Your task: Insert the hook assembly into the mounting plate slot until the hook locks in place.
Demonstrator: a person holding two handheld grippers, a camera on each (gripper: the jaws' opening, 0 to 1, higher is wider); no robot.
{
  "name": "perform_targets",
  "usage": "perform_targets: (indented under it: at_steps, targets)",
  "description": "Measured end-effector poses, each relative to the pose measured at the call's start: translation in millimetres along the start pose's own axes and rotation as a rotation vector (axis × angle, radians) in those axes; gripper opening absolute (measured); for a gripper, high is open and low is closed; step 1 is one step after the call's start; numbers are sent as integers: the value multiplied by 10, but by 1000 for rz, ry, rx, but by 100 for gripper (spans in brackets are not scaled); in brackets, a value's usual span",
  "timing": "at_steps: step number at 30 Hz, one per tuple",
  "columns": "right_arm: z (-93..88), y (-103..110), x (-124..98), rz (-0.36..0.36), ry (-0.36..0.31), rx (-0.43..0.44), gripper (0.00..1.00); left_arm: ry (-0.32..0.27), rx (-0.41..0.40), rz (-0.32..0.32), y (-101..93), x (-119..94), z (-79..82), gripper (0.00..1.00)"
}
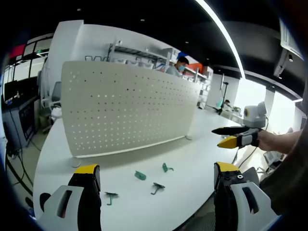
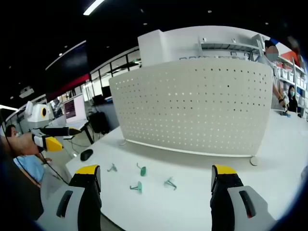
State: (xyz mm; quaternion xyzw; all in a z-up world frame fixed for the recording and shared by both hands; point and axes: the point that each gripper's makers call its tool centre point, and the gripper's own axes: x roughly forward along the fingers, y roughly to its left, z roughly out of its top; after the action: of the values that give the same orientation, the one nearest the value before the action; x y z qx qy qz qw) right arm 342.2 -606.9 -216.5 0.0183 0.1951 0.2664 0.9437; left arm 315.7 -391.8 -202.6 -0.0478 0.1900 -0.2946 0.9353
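You are holding both tongs, left (image 1: 156,180) and right (image 2: 156,180), spread apart and empty above the table (image 1: 202,139). Four green hooks (image 2: 141,169) are lying in front of the white pegboard (image 2: 192,106). Bring one pair down squarely over a single hook. A black mouse (image 2: 86,154) is sitting off to the side.

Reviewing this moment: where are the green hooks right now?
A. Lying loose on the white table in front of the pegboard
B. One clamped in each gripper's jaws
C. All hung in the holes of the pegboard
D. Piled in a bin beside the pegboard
A: four green hooks lie scattered on the white table in front of the upright pegboard, and the left gripper and right gripper both stand open with nothing between their jaws.
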Motion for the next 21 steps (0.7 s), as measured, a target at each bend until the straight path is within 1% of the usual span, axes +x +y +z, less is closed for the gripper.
perform_targets:
  at_steps: [10, 21]
  targets:
    - [16, -12, 13, -3, -3, -9, 97, 4, 6, 1, 6, 4, -1, 100]
    - [-7, -1, 12, -2, 7, -18, 97, 2, -2, 5, 24, -9, -16, 100]
